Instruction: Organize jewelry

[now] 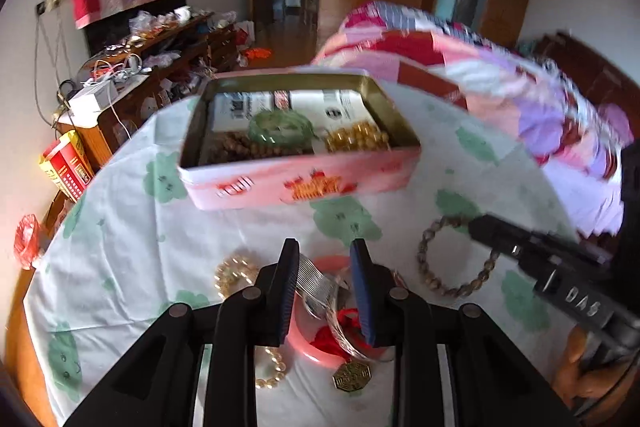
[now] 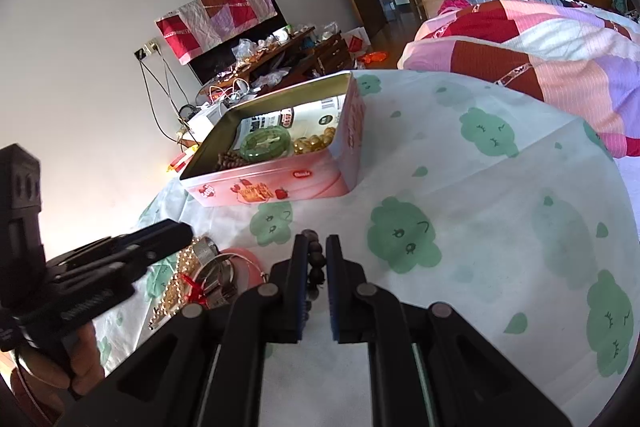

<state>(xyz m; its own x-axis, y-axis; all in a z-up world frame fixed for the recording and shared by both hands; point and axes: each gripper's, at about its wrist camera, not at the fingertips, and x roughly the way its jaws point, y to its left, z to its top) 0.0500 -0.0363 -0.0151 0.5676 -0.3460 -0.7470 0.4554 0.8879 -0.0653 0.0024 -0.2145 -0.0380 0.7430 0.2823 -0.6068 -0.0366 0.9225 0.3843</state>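
A pink tin (image 1: 304,183) sat on the cloud-print tablecloth (image 1: 120,259), holding a green bangle (image 1: 280,127) between brown beads (image 1: 240,147) and golden beads (image 1: 356,139). Nearer than the tin, the left gripper (image 1: 324,287) straddled a silver watch band (image 1: 314,279); right of it, the right gripper (image 1: 480,227) touched a beaded bracelet (image 1: 448,259).

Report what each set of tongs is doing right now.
Left tongs: open, straddling a silver bangle.
Right tongs: shut on a dark bead bracelet.

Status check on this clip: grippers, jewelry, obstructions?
Left gripper open over silver bangle. Right gripper shut on dark bead bracelet. Pink tin open ahead, partly filled. Path clear.
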